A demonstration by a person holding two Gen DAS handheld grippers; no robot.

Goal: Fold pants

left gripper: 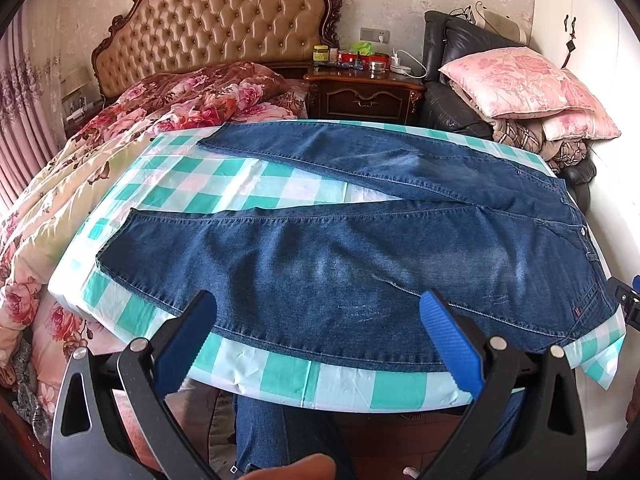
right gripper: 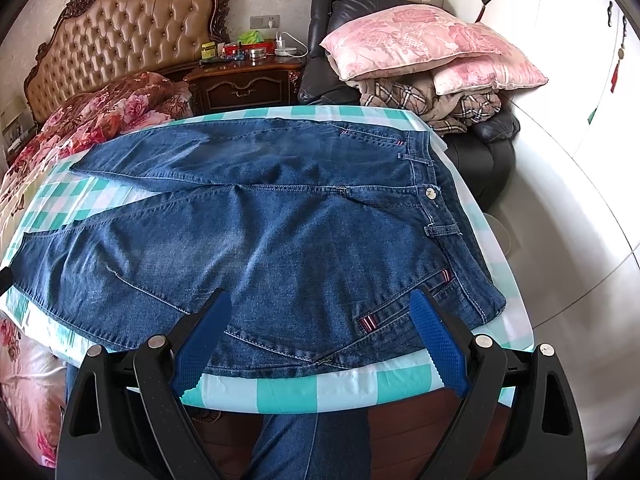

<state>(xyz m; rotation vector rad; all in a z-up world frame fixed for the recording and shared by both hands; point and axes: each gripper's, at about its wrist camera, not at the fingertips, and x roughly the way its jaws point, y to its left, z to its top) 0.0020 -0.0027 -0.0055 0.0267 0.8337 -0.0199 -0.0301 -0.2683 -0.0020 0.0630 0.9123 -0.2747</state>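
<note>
Blue jeans (left gripper: pixel 360 248) lie flat on a table with a teal and white checked cloth (left gripper: pixel 224 184), legs spread apart toward the left and the waistband at the right. My left gripper (left gripper: pixel 318 304) hovers open over the near leg's lower edge, holding nothing. In the right wrist view the jeans (right gripper: pixel 280 232) show their waistband button (right gripper: pixel 430 193) and near hip pocket. My right gripper (right gripper: pixel 320 302) stands open above the near hip area, empty. The right gripper's tip (left gripper: pixel 626 300) peeks in at the edge of the left wrist view.
A bed with a floral quilt (left gripper: pixel 120 152) and tufted headboard (left gripper: pixel 216 28) lies left of the table. Behind stand a cluttered wooden nightstand (left gripper: pixel 364 92) and a black leather chair (right gripper: pixel 480 152) piled with pink pillows (right gripper: pixel 416 40). A person's jeans-clad legs (right gripper: pixel 304 440) show below the table edge.
</note>
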